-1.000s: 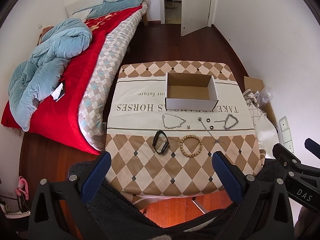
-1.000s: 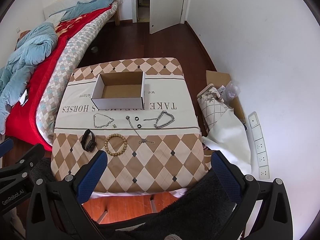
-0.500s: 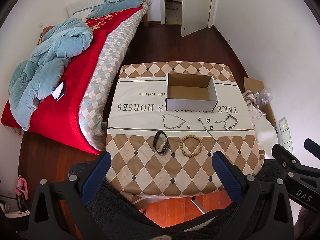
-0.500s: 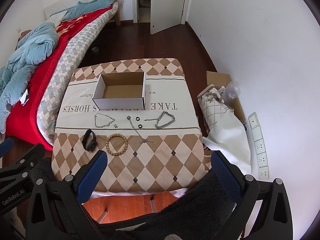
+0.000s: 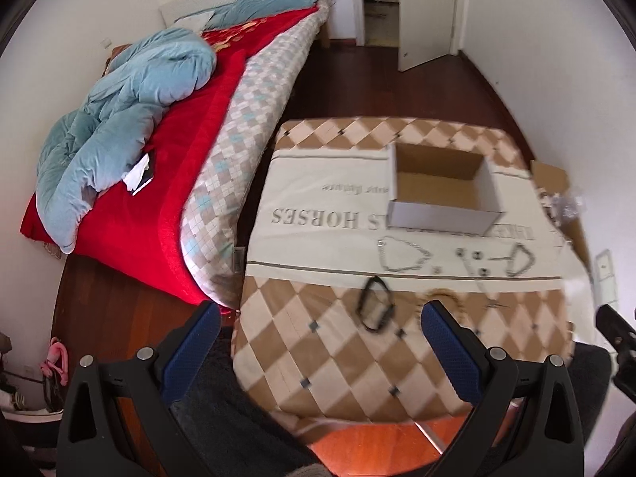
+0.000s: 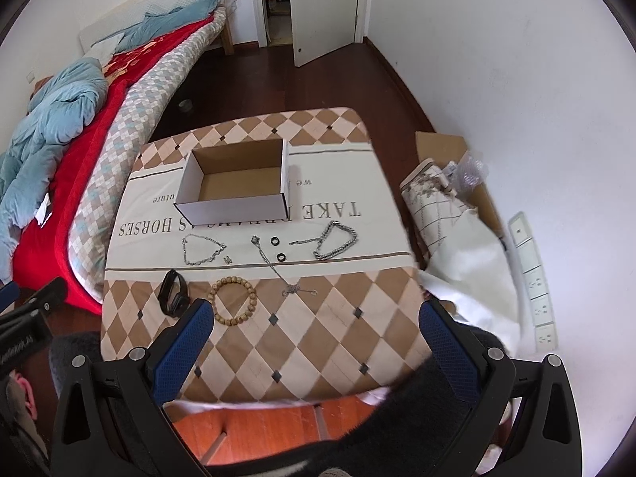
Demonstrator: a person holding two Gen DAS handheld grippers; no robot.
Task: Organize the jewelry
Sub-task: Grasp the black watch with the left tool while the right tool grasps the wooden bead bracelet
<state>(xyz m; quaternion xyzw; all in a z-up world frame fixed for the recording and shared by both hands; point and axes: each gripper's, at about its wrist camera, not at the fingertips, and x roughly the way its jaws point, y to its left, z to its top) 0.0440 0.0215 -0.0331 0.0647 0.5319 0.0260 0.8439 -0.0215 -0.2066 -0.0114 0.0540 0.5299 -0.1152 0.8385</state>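
1. Spread and empty: left hand-held gripper [image 5: 318, 338], lower frame.
2. Nearest at centre-left: black band [image 6: 173, 292], wooden bead bracelet [image 6: 234, 300]; pinch a rim, lift straight.
3. Spread too: right hand-held gripper [image 6: 314, 336].
4. Destination above centre: open box [image 6: 234, 183] on table [image 6: 318, 342].

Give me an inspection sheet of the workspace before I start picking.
Surface: table under a beige-and-brown diamond-pattern cloth, printed lettering.
Job's things: open white cardboard box, nothing seen inside; silver chain necklace; thin chain with pendant; two black rings; thick silver chain bracelet; black wristband; wooden bead bracelet. All lie on the cloth, outside the box.
Clutter: nothing seen on the table.
Grippers: left tongs and right tongs open, holding nothing.
Cables: nothing seen.
Surroundings: bed with red blanket, folded cloth and cardboard on the floor.
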